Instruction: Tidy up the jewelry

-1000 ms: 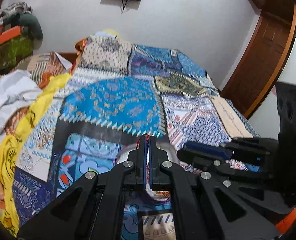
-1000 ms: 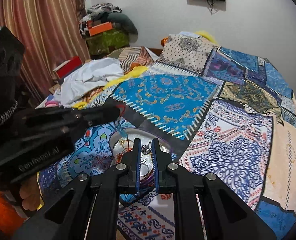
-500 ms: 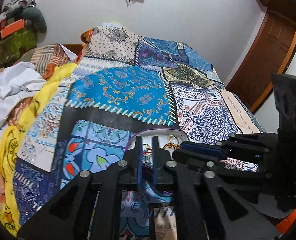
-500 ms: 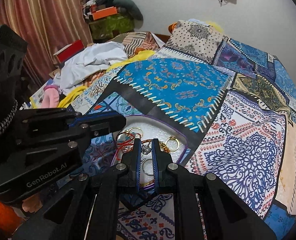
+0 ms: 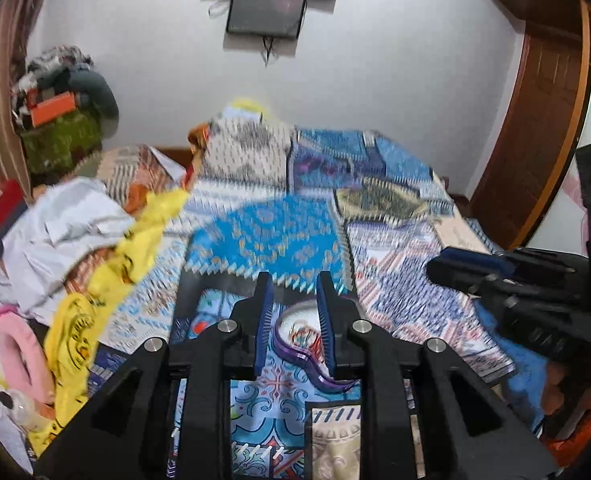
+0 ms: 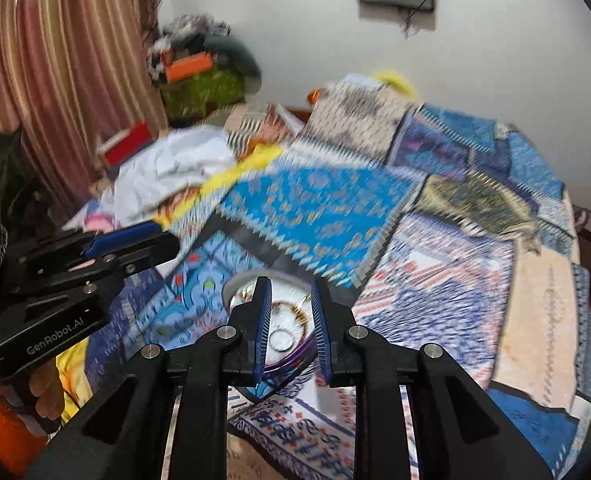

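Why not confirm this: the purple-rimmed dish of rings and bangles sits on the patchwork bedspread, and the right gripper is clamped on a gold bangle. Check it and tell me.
One thing is wrong: the right gripper holds nothing. The right wrist view shows its jaws apart, having just been opening, with the gold bangle lying in the purple-rimmed dish below. The dish does sit on the patchwork bedspread.

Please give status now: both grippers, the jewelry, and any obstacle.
Left gripper and right gripper open, jaws just opening, holding nothing. Jewelry in dish on bedspread. Nothing in the way.
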The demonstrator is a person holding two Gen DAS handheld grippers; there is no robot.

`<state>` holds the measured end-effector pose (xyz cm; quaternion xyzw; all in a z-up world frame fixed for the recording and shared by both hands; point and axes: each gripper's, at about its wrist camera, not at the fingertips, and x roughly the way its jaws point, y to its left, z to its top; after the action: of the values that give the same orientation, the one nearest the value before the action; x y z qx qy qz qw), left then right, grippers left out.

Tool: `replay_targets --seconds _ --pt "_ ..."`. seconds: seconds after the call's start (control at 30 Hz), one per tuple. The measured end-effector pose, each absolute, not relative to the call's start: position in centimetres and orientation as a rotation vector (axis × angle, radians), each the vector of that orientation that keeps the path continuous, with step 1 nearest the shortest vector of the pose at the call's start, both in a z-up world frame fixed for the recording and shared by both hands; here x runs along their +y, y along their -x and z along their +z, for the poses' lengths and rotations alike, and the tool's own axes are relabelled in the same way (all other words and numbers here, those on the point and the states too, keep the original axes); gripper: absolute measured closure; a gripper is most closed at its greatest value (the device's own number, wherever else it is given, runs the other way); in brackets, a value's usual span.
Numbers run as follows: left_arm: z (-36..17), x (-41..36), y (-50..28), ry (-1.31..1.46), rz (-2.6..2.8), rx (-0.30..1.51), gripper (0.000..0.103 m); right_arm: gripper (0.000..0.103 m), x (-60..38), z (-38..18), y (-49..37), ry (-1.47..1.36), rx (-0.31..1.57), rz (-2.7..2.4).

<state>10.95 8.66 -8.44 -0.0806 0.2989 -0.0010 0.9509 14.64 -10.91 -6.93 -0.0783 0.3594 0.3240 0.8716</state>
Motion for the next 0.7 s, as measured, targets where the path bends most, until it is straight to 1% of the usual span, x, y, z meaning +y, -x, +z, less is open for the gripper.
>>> replay_targets --seconds 0.03,0.13,0.2,0.23,0.3,0.4,0.47,0.5,0.53,0.57,0.6,0.63,0.67,0.7 --pt "-7.3 8.2 -10.2 0.153 0.006 0.575 0.077 0.085 -11.3 -6.0 -14.3 0.150 0.727 0.671" --pt "-4.6 6.7 -8.1 0.121 0.011 0.500 0.076 0.085 -13.1 -3.0 -12.7 0.108 0.639 0.653" --pt "-2.9 5.5 -6.6 0.099 0.026 0.443 0.071 0.085 -14.1 -1.2 -11.4 0.080 0.589 0.653" --pt "-2.1 4.9 -5.9 0.089 0.034 0.418 0.067 0.085 -14.5 -0.4 -10.7 0.067 0.563 0.655" --pt "-0.6 3.6 -4.1 0.068 0.049 0.357 0.063 0.085 -15.5 1.6 -8.7 0.045 0.489 0.653" --pt "1.6 1.7 -1.3 0.043 0.068 0.271 0.051 0.085 -16.3 3.4 -6.3 0.032 0.406 0.641" --pt "2.6 0.8 0.4 0.032 0.081 0.226 0.039 0.083 -16.8 4.6 -4.4 0.024 0.349 0.630" --pt "3.0 0.5 1.3 0.027 0.092 0.201 0.037 0.079 -17.0 4.9 -3.7 0.022 0.325 0.622" --pt "3.4 0.2 2.1 0.022 0.106 0.181 0.031 0.069 -17.3 5.5 -2.6 0.019 0.291 0.606" --pt "3.7 0.1 2.7 0.020 0.118 0.167 0.019 0.056 -17.5 5.6 -2.1 0.015 0.269 0.595" --pt "4.0 -0.1 3.3 0.020 0.130 0.150 0.012 0.050 -17.7 5.9 -1.4 0.008 0.245 0.582" --pt "4.1 -0.2 3.9 0.024 0.139 0.135 0.001 0.039 -17.9 6.1 -0.8 0.003 0.225 0.571" --pt "4.3 -0.3 4.7 0.032 0.150 0.112 0.000 0.030 -18.1 6.3 -0.2 -0.002 0.206 0.559" --pt "4.4 -0.3 5.1 0.037 0.153 0.105 0.000 0.027 -18.2 6.4 0.3 -0.006 0.189 0.546"
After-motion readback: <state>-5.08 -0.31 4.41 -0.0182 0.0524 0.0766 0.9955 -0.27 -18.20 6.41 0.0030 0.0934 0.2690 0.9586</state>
